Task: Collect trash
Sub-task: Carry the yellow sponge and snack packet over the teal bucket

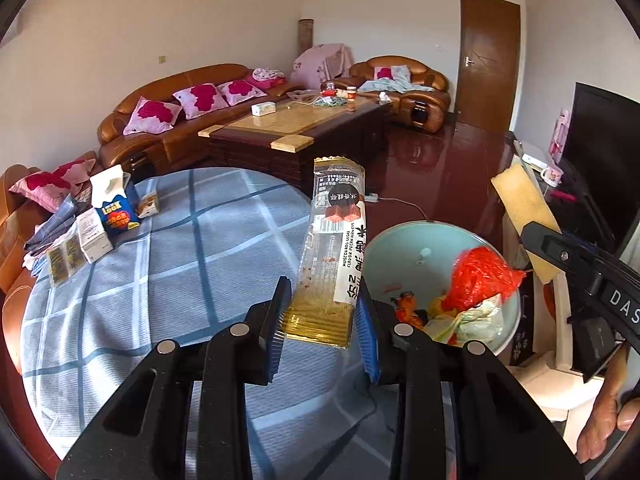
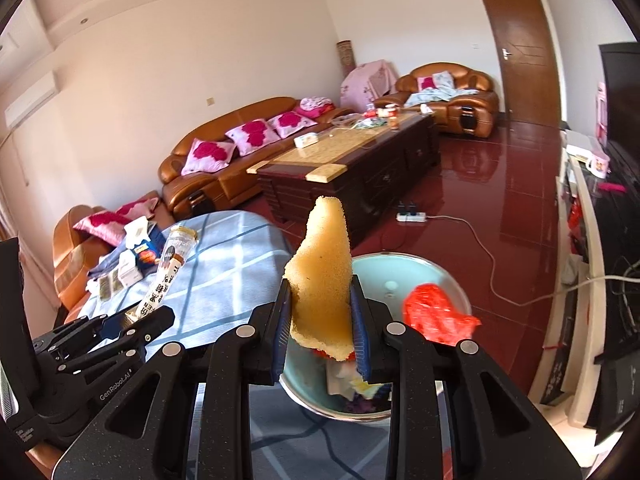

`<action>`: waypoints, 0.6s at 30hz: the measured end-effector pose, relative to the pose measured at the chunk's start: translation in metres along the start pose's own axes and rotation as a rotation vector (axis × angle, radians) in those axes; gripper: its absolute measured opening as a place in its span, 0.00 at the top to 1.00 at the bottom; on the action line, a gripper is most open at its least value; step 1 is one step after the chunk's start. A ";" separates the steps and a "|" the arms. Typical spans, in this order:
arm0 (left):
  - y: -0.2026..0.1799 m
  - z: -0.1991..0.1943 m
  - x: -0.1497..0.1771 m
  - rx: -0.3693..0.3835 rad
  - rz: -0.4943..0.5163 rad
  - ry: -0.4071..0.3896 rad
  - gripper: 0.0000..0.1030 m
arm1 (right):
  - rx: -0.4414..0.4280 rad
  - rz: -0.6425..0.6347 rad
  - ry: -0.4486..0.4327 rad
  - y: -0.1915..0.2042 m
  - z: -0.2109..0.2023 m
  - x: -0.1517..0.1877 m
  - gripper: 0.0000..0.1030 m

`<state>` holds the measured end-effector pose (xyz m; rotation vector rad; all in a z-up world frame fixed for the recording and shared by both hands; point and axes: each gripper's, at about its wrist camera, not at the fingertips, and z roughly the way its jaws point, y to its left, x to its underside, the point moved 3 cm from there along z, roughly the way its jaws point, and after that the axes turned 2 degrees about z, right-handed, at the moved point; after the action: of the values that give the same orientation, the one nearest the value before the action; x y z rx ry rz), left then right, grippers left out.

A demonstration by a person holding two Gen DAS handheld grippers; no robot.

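My left gripper (image 1: 324,320) is shut on a long clear-and-gold snack wrapper (image 1: 334,248) and holds it upright above the table edge, beside the bin. The wrapper also shows in the right wrist view (image 2: 168,272). My right gripper (image 2: 322,336) is shut on a yellow sponge (image 2: 324,280) and holds it over the pale blue bin (image 2: 376,272). The sponge shows in the left wrist view (image 1: 526,216). The bin (image 1: 396,248) holds a red plastic bag (image 1: 480,280), also seen from the right wrist (image 2: 436,316), and other crumpled trash.
A round table with a blue checked cloth (image 1: 160,272) carries a blue carton (image 1: 114,208), small white boxes (image 1: 94,236) and packets at its far left. Behind stand a dark coffee table (image 1: 304,128), brown sofas (image 1: 176,120), and a TV stand (image 2: 592,240) at right.
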<state>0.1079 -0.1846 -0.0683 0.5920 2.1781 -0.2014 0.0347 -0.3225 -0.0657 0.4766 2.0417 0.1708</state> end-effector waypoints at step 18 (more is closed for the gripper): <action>-0.058 0.037 -0.006 0.072 0.036 0.068 0.69 | 0.126 0.080 0.000 -0.059 0.020 0.006 0.73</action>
<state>0.1091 -0.2495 -0.0903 0.6875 2.2312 -0.2441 0.0339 -0.3750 -0.0989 0.6372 2.0421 0.0907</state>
